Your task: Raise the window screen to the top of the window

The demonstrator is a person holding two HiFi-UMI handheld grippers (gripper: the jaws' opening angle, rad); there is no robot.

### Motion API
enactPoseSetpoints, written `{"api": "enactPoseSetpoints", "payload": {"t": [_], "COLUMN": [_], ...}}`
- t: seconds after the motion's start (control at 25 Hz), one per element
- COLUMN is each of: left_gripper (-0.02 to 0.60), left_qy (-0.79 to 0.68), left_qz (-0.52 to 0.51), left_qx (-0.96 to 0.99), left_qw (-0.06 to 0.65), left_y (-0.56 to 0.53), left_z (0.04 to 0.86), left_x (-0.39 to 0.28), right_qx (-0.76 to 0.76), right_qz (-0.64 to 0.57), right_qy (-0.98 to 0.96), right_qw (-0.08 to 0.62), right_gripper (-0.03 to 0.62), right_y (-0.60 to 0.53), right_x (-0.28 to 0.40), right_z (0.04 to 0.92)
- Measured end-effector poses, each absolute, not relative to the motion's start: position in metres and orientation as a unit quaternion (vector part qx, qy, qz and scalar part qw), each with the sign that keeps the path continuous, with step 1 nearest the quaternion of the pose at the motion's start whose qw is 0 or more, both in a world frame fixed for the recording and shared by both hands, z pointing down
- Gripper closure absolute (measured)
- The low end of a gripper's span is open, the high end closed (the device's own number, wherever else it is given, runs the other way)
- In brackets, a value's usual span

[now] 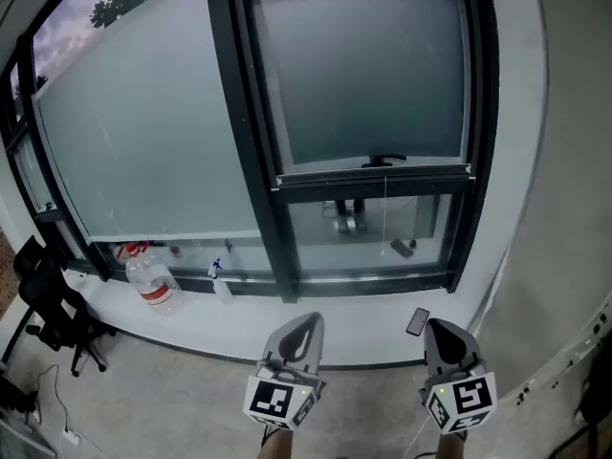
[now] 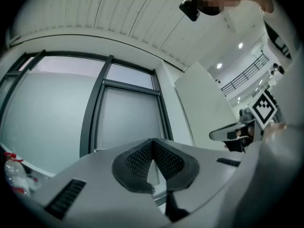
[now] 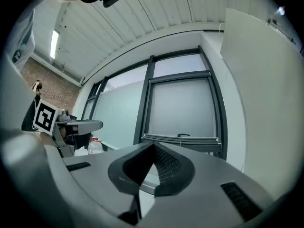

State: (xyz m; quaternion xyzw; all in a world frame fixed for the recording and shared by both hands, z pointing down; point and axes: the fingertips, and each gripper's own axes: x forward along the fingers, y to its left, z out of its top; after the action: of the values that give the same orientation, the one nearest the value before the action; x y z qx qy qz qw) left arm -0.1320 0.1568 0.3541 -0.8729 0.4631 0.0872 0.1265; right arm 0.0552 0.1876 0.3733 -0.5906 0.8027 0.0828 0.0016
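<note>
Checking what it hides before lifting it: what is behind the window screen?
Behind the window screen only a flat grey-green haze shows; the mesh covers whatever lies outside. Below its bottom bar, the uncovered glass shows small objects I cannot identify.

Soft daylight, fisheye-bent edges, near jaws perhaps blurred

At your twelve o'clock, frosted panes (image 1: 143,132) sit in dark frames (image 1: 253,161). A white sill (image 1: 368,318) runs beneath; a black chair (image 1: 48,295) stands at nine, a white wall (image 1: 564,161) at three.
</note>
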Motion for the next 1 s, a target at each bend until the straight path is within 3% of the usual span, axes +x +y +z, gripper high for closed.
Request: {"api": "enactPoseSetpoints", "payload": {"t": [0.36, 0.76, 1.0], "left_gripper": [0.580, 0.580, 0.580], "left_qy": [0.469, 0.493, 0.511], "left_qz": [0.071, 0.012, 0.050], "left_qx": [-0.869, -0.846, -0.843], "left_qw": [0.138, 0.203, 0.159], "left_y": [0.159, 0.166, 0.165], "left_z": [0.353, 0.330, 0.342], "left_x": [-0.126, -0.129, -0.124], "right_qx": [-0.585, -0.559, -0.582], "right_qz": [0.069, 0.071, 0.043], "right_qy": [0.808, 0.823, 0.811], "right_qw": [0.016, 0.070, 0.046], "right_gripper": [0.598, 0.597, 0.597], "right_y": [0.187, 0.203, 0.196], "right_x": [0.068, 0.071, 0.107], "right_z": [0.380, 0.368, 0.385]}}
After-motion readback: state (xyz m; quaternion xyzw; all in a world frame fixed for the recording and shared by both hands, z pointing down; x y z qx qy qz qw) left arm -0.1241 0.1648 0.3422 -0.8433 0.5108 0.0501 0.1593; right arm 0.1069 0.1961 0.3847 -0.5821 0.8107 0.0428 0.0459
